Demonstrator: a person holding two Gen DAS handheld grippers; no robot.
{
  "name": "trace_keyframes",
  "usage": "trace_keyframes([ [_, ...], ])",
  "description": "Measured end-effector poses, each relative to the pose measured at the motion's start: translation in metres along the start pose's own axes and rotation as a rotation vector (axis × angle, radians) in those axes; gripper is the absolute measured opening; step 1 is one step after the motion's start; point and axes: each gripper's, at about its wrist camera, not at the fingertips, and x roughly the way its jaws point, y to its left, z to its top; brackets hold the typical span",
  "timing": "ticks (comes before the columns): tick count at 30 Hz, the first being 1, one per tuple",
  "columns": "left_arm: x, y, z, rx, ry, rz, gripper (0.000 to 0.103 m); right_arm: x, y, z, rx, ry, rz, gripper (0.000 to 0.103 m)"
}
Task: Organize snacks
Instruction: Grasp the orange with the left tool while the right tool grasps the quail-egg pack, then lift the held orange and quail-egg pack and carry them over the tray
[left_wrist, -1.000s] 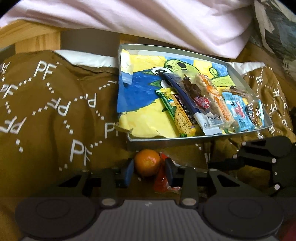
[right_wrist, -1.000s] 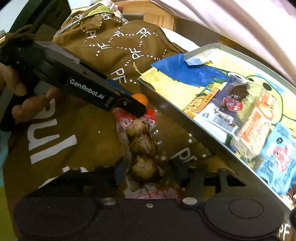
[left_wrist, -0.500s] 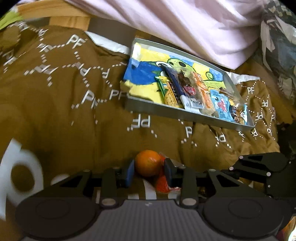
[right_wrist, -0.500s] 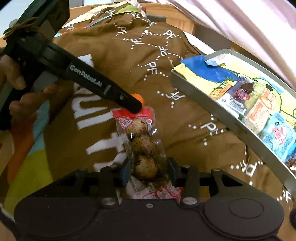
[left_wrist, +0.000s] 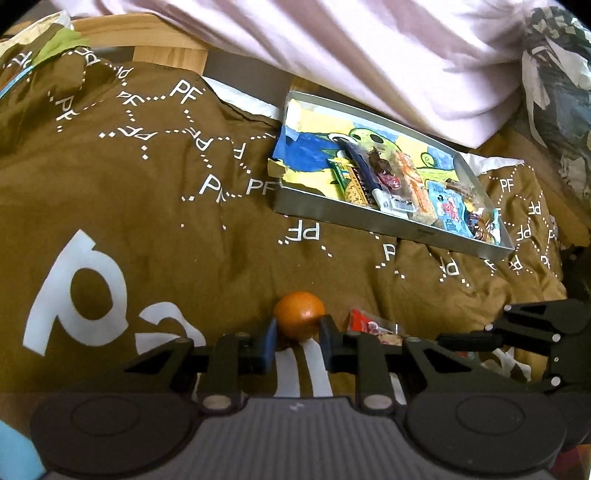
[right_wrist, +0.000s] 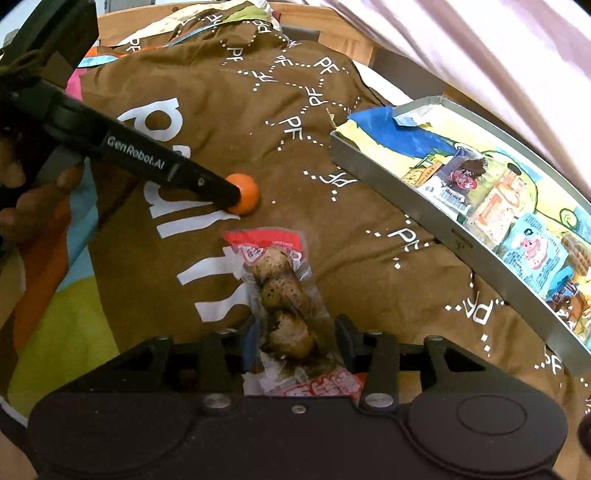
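The left hand-held gripper (left_wrist: 297, 334) is clamped on a small orange (left_wrist: 299, 315) just above the brown bedspread (left_wrist: 147, 206). To its right, the right hand-held gripper (right_wrist: 295, 341) pinches a clear packet of speckled eggs (right_wrist: 284, 295) by its near end. Beyond both, further right, sits the metal tray (left_wrist: 369, 219) with wrapped snacks (left_wrist: 402, 184) gathered at its right end.

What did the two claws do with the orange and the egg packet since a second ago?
Both claws pulled back from the metal tray, carrying their loads away from it: the left claw took the orange along, and the right claw took the egg packet. The two snacks also drew apart from each other. Nothing was let go. The snacks in the tray stayed put.
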Motion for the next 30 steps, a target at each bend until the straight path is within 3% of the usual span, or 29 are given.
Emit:
trace_keyframes([
  [4,0.005,-0.002,0.003,0.03,-0.013,0.002,0.028,0.004,-0.003,0.003,-0.007,0.006,0.001,0.058],
  [10,0.022,-0.001,0.009,0.025,-0.002,-0.024,0.042,0.015,-0.009,0.011,-0.011,0.013,0.0,0.071],
  [13,0.03,-0.001,0.011,0.034,0.0,-0.028,0.044,0.019,-0.014,0.012,0.034,0.033,0.038,0.063],
  [14,0.031,-0.001,0.011,0.037,0.003,-0.03,0.044,0.02,-0.014,0.011,0.05,0.037,0.058,0.054],
  [16,0.033,-0.004,0.011,0.056,0.006,-0.029,0.044,0.018,-0.012,0.01,0.065,0.037,0.062,0.051],
  [18,0.034,-0.007,0.01,0.087,0.004,-0.027,0.037,0.015,-0.008,0.01,0.05,0.031,0.054,0.045],
  [19,0.034,-0.009,0.01,0.103,0.007,-0.036,0.031,0.013,-0.005,0.01,0.041,0.027,0.045,0.044],
  [23,0.031,-0.017,0.007,0.156,-0.01,-0.023,0.03,0.002,0.01,0.005,-0.023,-0.006,-0.021,0.039],
  [30,0.018,-0.022,0.01,0.148,-0.045,-0.02,0.03,-0.024,0.033,-0.009,-0.157,-0.076,-0.158,0.037],
])
